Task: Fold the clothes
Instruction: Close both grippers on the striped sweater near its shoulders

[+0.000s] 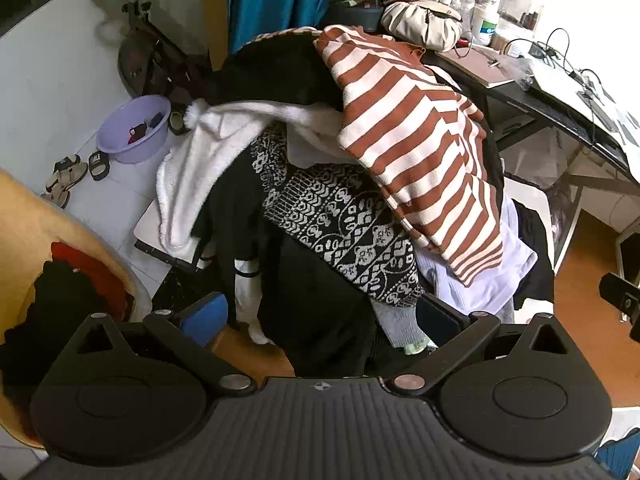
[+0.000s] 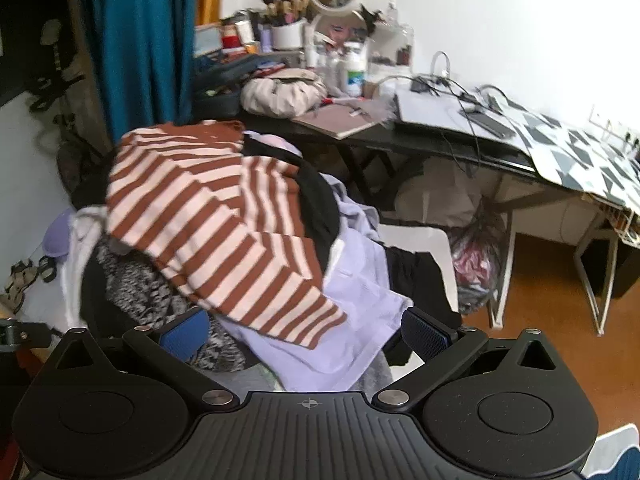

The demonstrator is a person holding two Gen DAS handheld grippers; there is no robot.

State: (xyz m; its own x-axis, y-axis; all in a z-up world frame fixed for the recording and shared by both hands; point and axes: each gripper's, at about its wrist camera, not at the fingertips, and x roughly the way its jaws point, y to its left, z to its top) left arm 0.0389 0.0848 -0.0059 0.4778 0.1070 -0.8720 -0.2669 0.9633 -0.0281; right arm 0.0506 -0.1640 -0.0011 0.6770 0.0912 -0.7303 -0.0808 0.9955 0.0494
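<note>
A heap of clothes lies on a white chair point(image 2: 424, 244). A brown-and-white striped top point(image 1: 420, 148) point(image 2: 224, 232) is draped over the top. Under it are a black-and-white patterned knit point(image 1: 344, 224), a white fluffy garment point(image 1: 200, 168), a lavender shirt point(image 2: 360, 300) and a black garment point(image 1: 312, 312). My left gripper point(image 1: 320, 320) is open, its blue pads on either side of the black garment's lower edge. My right gripper point(image 2: 304, 336) is open too, with the lavender shirt's hem and the striped top's corner between its fingers.
A cluttered black desk point(image 2: 440, 144) stands behind and to the right of the chair. A purple basin point(image 1: 132, 128) and sandals point(image 1: 64, 180) sit on the white tiles at left. A yellow tub point(image 1: 32, 220) holds red and black clothes. A teal curtain point(image 2: 140, 40) hangs behind.
</note>
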